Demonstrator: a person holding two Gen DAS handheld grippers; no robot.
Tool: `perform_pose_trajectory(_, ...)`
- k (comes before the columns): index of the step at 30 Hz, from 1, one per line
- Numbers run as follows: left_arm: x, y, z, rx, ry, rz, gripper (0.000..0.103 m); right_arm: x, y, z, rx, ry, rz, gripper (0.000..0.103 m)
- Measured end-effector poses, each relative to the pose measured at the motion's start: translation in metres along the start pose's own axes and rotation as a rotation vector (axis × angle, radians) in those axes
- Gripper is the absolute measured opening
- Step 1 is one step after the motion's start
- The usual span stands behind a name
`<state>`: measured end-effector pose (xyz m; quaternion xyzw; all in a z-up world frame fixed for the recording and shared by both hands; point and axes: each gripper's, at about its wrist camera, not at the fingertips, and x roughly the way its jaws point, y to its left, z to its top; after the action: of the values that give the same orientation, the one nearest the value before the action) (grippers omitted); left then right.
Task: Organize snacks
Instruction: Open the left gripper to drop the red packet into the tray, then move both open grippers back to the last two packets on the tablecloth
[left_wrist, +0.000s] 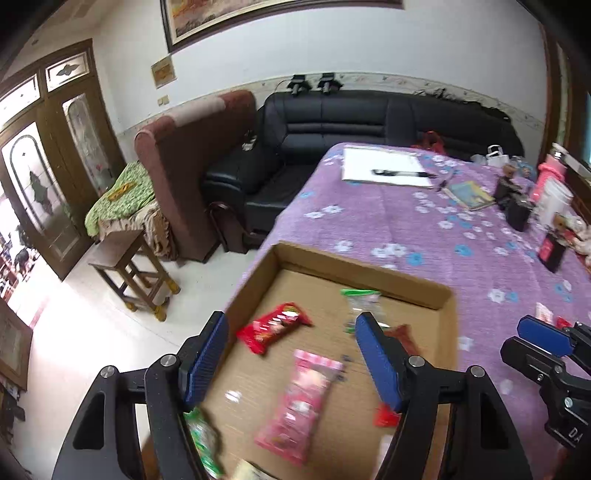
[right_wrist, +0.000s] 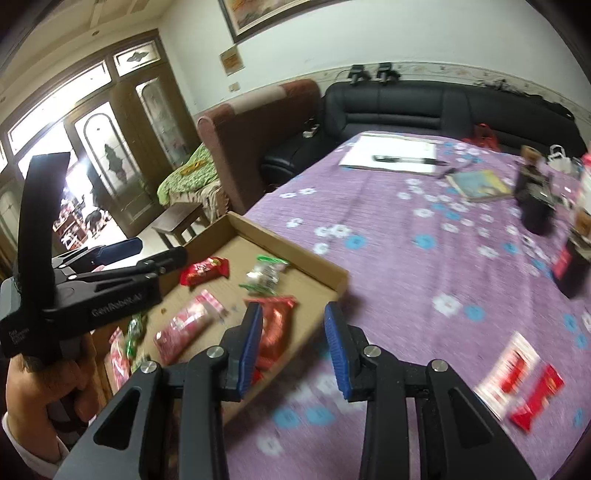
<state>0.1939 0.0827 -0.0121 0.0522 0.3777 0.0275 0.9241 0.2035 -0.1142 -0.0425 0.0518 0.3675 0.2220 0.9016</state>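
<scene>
A shallow cardboard tray (left_wrist: 448, 317) (right_wrist: 338, 280) lies at the near left edge of the purple flowered table. In it lie a red packet (left_wrist: 271, 326) (right_wrist: 205, 271), a pink packet (left_wrist: 299, 402) (right_wrist: 184, 328), a clear green-topped packet (left_wrist: 360, 301) (right_wrist: 266, 275) and a dark red packet (right_wrist: 275, 332). My left gripper (left_wrist: 291, 360) is open and empty above the tray. My right gripper (right_wrist: 293, 349) is open and empty over the tray's right wall. A white-and-red packet (right_wrist: 508, 373) and a red packet (right_wrist: 537, 398) lie on the cloth to the right.
Far along the table are a white board with a black pen (left_wrist: 388, 168), a book (left_wrist: 471, 194), dark containers (left_wrist: 517, 208) and a pink bottle (left_wrist: 546, 177). A black sofa (left_wrist: 351, 122), brown armchair (left_wrist: 184, 155) and wooden stool (left_wrist: 133, 266) stand beyond the table's left edge.
</scene>
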Motion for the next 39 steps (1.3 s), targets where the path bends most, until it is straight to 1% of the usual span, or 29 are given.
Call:
perform_pose_trajectory(5, -0.025, -0.038, -0.008, 0.053, -0.027, -0.037, 0.075, -0.038, -0.027, -0.021, 0.035, -0.026, -0.046, 0.035)
perform_pose_trajectory(8, -0.036, -0.061, -0.012, 0.08, -0.034, -0.062, 0.075, -0.056, -0.043, -0.033, 0.055, -0.035, -0.078, 0.037)
perform_pose_trajectory(10, -0.042, -0.076, -0.015, 0.096, -0.039, -0.077, 0.075, -0.069, -0.056, -0.042, 0.074, -0.043, -0.101, 0.048)
perform_pose_trajectory(12, -0.046, -0.089, -0.016, 0.113, -0.04, -0.088, 0.076, -0.079, -0.066, -0.049, 0.092, -0.052, -0.119, 0.052)
perform_pose_trajectory(14, -0.049, -0.101, -0.018, 0.128, -0.043, -0.094, 0.079, -0.089, -0.079, -0.056, 0.116, -0.059, -0.138, 0.052)
perform_pose_trajectory(20, -0.055, -0.137, -0.024, 0.17, -0.043, -0.123, 0.079, -0.111, -0.116, -0.076, 0.18, -0.066, -0.183, 0.052)
perform_pose_trajectory(28, -0.054, -0.168, -0.032, 0.219, -0.033, -0.127, 0.079, -0.123, -0.152, -0.091, 0.231, -0.066, -0.223, 0.052)
perform_pose_trajectory(34, -0.048, -0.183, -0.038, 0.237, -0.021, -0.126, 0.079, -0.124, -0.164, -0.096, 0.249, -0.061, -0.235, 0.052)
perform_pose_trajectory(39, -0.037, -0.191, -0.041, 0.241, 0.002, -0.121, 0.079, -0.117, -0.17, -0.095, 0.254, -0.044, -0.235, 0.052)
